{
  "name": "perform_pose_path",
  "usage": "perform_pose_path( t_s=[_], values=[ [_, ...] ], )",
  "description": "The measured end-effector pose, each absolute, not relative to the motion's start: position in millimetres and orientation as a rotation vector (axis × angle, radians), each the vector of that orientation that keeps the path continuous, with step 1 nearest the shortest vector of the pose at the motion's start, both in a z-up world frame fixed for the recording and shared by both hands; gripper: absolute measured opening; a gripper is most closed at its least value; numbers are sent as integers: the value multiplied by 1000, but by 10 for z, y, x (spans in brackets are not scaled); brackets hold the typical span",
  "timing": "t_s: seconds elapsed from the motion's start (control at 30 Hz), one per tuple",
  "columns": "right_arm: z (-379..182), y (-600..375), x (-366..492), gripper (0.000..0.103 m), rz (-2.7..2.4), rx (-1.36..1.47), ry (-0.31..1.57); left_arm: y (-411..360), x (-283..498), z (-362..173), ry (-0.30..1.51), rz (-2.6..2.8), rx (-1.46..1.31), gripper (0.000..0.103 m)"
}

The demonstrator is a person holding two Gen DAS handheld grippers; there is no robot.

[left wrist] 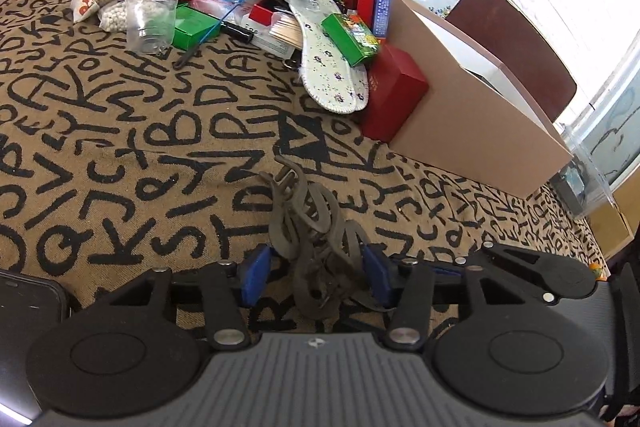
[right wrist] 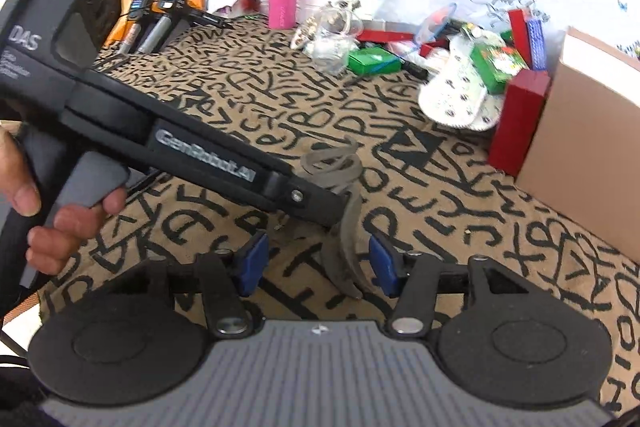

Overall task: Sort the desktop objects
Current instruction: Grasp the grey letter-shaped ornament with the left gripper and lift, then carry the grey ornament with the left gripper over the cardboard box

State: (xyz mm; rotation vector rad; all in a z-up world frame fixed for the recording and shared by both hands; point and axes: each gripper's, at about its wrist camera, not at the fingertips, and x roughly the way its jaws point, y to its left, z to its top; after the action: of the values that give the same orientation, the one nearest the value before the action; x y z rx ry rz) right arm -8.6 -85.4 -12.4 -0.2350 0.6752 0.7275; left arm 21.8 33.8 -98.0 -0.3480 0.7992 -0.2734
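While a tangle of grey-brown strap (left wrist: 310, 227) lies on the letter-printed cloth (left wrist: 120, 115) well short of the cardboard box (left wrist: 476, 123), both tools are gathered around it. The left gripper (left wrist: 316, 277) is seen with its blue pads (left wrist: 256, 277) spread, the strap bundle sitting between them; whether either pad is touching the webbing cannot be told. The right gripper (right wrist: 318, 265) is likewise held with jaws apart, a curved loop of the strap (right wrist: 344, 251) standing in the gap close to the right-hand pad (right wrist: 382, 265), and nothing is pinched yet. The chief risk is judged to be a partial grab: only one loop might be caught, so the rest would be left trailing, and it could be dragged across the cloth or snagged on the box's near wall. Because the left tool's body is crossed in front of the right wrist view, a collision between the two tools is also thought likely if both are closed at once. Beyond the box's near-left corner, the red carton (left wrist: 394, 97) and the flowered insoles (left wrist: 328, 67) could be knocked by a swinging strap end, and the clear plastic cup (left wrist: 150, 7), farther from the box, could be tipped
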Motion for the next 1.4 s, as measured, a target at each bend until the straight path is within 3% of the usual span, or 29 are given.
perform_pose_path(
  t_s=[0.07, 0.27, 0.4, 0.93, 1.4],
  values=[
    [-149, -859, -40, 54, 728, -212, 684, 333, 231, -981, 802, -273, -352, 57],
    [-200, -757, 25, 51, 745, -194, 685, 280, 213, -918, 798, -266, -344, 43],
    [-100, -831, -34, 33, 743, -175, 651, 196, 206, -810, 777, -255, -310, 36],
    [652, -1500, 46, 32, 565, -121, 383, -524, 521, 192, 508, -413, -167, 34],
    [880, -2027, 736, 32, 436, -36, 310, -1090, 1333, 526, 457, -486, -139, 33]
  ],
)
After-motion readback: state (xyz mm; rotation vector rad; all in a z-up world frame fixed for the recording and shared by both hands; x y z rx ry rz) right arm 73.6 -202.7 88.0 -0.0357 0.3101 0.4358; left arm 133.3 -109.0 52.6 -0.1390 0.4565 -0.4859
